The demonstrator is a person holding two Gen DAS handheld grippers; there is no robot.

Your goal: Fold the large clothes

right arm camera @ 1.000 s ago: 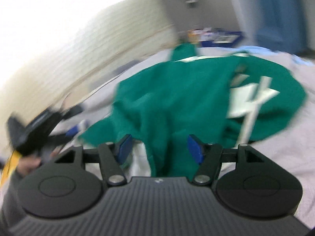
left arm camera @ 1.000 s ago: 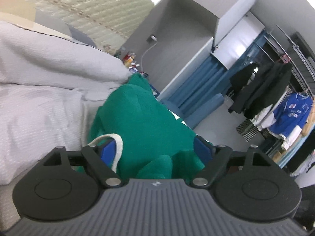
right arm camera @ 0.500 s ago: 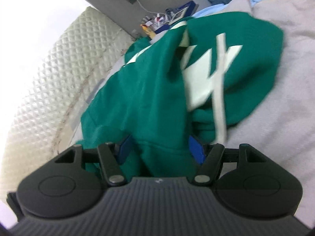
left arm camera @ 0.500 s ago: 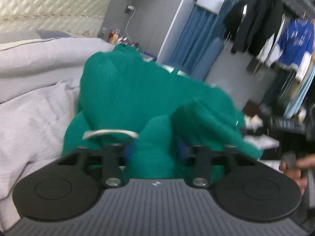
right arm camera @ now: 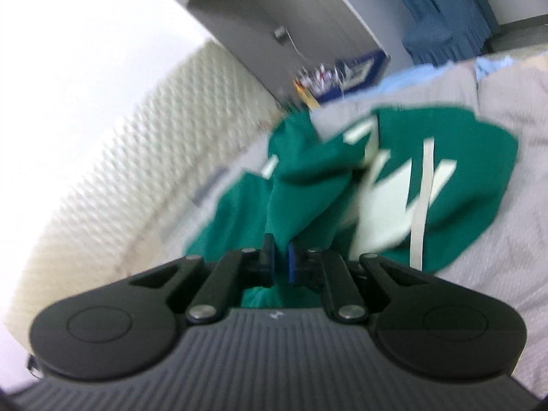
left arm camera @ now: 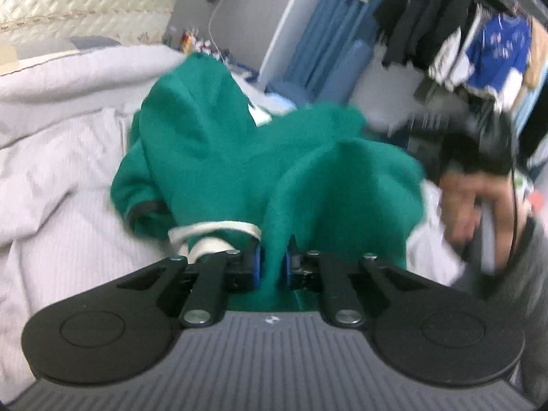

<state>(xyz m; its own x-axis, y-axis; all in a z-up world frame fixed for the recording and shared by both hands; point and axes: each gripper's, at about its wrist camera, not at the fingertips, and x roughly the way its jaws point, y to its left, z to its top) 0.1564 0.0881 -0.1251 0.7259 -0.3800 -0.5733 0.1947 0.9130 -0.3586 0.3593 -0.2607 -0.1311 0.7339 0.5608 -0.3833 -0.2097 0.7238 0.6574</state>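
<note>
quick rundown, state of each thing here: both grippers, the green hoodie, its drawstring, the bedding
left gripper: shut on a fold of green fabric, jaws just closed
right gripper: shut on green fabric, jaws just closed
green hoodie: crumpled, unfolded, pinched at two places
white drawstring: loose, looped beside the left fingers
grey bedding: wrinkled, under the hoodie
person's hand: gripping the other tool's handle

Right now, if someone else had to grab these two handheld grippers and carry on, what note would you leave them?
Left gripper: jaws have just closed, pinching a fold of the green hoodie.
Right gripper: also just closed, shut on the same hoodie's fabric.
The hoodie lies crumpled on the grey bedspread, white drawstring loose beside the left gripper.
Done: both grips taken.
Left: spread it flat, then make every fold.
</note>
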